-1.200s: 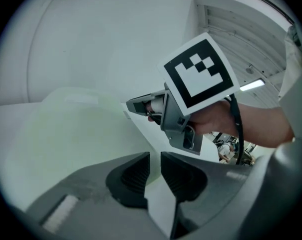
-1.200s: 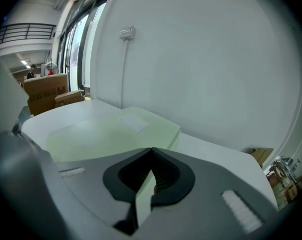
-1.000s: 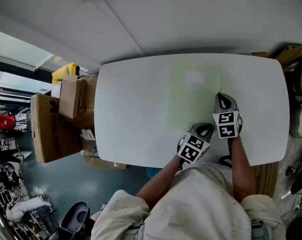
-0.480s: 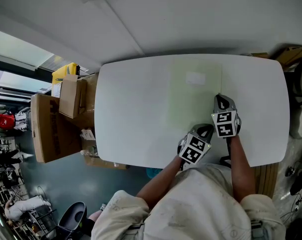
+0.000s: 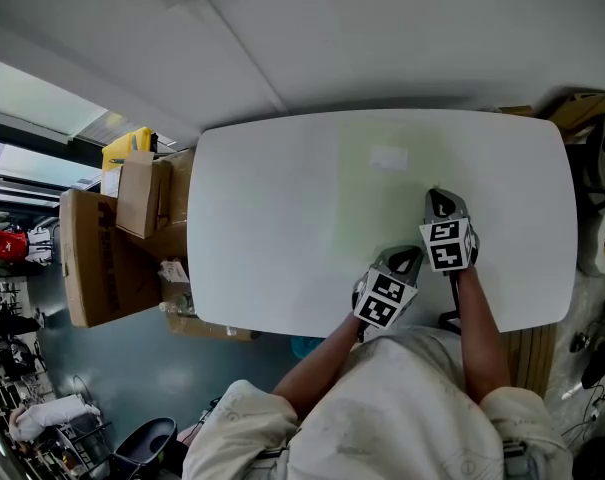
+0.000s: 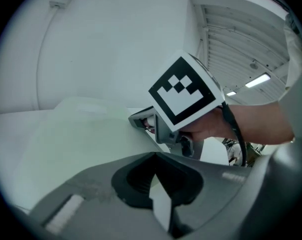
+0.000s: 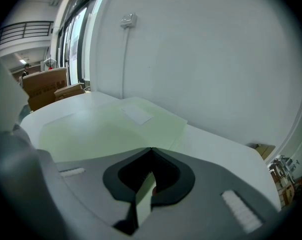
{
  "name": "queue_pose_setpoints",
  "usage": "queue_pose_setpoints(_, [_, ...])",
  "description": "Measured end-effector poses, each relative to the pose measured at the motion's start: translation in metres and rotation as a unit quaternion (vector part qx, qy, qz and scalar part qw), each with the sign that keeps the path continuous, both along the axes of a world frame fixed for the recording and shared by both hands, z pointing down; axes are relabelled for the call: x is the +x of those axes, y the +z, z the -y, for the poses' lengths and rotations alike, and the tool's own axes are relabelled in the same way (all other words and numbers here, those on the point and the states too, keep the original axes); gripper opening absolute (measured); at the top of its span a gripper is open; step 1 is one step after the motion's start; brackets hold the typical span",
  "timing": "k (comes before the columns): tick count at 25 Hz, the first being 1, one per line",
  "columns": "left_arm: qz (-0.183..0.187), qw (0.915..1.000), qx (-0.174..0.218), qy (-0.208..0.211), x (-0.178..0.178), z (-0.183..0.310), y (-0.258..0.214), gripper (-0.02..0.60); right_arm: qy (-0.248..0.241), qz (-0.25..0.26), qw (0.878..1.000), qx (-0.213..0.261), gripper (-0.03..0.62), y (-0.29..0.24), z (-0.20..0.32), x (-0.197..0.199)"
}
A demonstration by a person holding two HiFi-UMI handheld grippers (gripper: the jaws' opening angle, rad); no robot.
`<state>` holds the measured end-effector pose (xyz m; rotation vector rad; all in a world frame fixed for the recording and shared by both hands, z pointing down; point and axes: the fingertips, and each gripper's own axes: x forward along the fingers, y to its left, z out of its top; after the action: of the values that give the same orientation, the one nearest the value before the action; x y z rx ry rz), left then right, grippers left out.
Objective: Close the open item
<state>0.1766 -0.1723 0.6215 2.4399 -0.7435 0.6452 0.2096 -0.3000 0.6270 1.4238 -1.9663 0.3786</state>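
Pale green folder [image 5: 377, 203] lying flat on the table [image 5: 262, 218], right of centre, just ahead of both grippers. Left gripper [image 5: 410, 259] and right gripper [image 5: 439, 197]: jaws pressed together, holding nothing. Closing seems not yet begun; the folder shows as one thin sheet, so whether it is open or closed is hard to tell. Its long axis runs away from the person, label [image 5: 389, 156] end toward the wall

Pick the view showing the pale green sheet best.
Right gripper view: the pale green sheet lies near, edges and white label clear. Head view shows it faint; left gripper view, partly behind the right tool.
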Motion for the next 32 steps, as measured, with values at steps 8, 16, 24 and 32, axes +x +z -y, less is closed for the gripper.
queue_pose_setpoints(8, [0.005, 0.9989, 0.0, -0.047, -0.029, 0.009, 0.002, 0.002, -0.001, -0.004, 1.0, -0.002, 0.002, 0.0, -0.001, 0.0])
queue_pose_setpoints(16, [-0.003, 0.9934, 0.01, -0.114, -0.064, 0.029, -0.01, 0.002, 0.038, 0.043, 0.998, -0.007, 0.002, 0.002, -0.001, 0.006])
queue_pose_setpoints(24, [0.001, 0.9865, 0.035, -0.16, -0.093, 0.042, -0.025, 0.002, 0.038, 0.026, 0.999, -0.011, 0.002, -0.004, -0.005, 0.006])
queue_pose_setpoints(32, [0.002, 0.9822, 0.056, -0.179, -0.116, 0.046, -0.038, 0.002, 0.043, 0.028, 0.999, -0.002, 0.002, -0.02, -0.019, -0.004])
